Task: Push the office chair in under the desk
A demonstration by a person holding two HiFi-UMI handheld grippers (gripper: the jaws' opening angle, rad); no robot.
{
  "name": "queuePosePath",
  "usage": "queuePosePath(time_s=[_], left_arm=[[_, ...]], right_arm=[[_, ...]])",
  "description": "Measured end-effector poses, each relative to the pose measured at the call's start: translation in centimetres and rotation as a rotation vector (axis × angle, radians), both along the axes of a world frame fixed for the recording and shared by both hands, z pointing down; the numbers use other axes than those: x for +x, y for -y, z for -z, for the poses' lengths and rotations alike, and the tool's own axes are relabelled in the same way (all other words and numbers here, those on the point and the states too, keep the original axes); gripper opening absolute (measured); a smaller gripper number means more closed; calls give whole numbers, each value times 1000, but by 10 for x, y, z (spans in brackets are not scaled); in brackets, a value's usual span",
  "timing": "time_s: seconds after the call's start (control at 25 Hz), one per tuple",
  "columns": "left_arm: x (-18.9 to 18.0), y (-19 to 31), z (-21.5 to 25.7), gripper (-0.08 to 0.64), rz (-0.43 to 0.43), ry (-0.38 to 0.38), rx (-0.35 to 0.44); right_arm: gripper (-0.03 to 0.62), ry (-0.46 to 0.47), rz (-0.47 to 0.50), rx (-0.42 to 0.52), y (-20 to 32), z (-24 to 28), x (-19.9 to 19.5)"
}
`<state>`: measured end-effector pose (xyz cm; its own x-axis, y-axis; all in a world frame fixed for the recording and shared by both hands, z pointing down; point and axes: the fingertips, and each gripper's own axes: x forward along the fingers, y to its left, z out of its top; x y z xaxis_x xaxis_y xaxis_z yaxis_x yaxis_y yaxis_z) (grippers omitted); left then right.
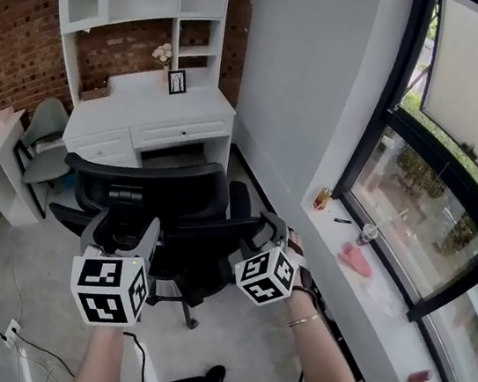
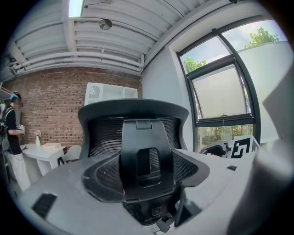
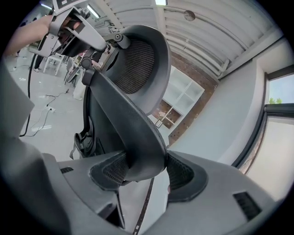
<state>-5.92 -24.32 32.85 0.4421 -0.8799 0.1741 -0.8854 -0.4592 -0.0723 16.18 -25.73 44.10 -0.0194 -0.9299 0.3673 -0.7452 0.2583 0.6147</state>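
The left gripper point(image 2: 144, 170) is clenched on the middle spine of the back of the office chair point(image 1: 175, 203), with one pad on each side of that black bar. The right gripper point(image 3: 140, 170) is clamped in the same way on a curved bar of the frame, at the right side of the back. The chair stands on the floor point(image 1: 231, 336), near of the white desk point(image 1: 138, 95), with its back to the person and its seat toward the opening between the drawers, not yet under it. I judge that the grasp is made and the push is in hand. The next move calls for a steady, even push with both grippers toward the far side, so the chair rolls straight into the opening. No brand or label can be read; the print in the small picture frame point(image 1: 177, 82) on the desk is too small.
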Motion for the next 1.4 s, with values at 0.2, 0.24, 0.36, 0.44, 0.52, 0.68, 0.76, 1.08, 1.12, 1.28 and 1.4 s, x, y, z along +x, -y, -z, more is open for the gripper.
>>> queuePosePath(time_s=[0.2,0.24,0.36,0.44,0.52,0.68,0.76,1.08,1.12,1.28,1.4], left_arm=[[27,-2,-2,308,53,0,-4],[32,-3,-2,308,64,2,-3],[48,-2,-1,308,102,7,2],[57,0,0,308,129,6,0],[63,2,1,308,155,4,-7],[74,5,0,308,221,4,-18],[84,6,-2,308,260,6,-15],[116,21,0,308,384,11,-27],[119,24,1,308,394,12,-31],[129,33,-3,310,411,12,-52],[127,41,-3,308,430,17,-57]], right_arm=[[249,-4,49,-1,14,-2,26],[249,-3,61,0,15,-3,30],[249,7,98,9,23,-2,44],[249,12,130,19,29,0,52],[249,16,171,29,34,2,57],[249,23,242,40,43,2,67],[249,23,269,41,50,-1,76],[250,13,337,26,85,1,102],[250,13,342,26,88,1,105],[250,10,348,22,97,0,113],[250,6,342,19,103,1,113]])
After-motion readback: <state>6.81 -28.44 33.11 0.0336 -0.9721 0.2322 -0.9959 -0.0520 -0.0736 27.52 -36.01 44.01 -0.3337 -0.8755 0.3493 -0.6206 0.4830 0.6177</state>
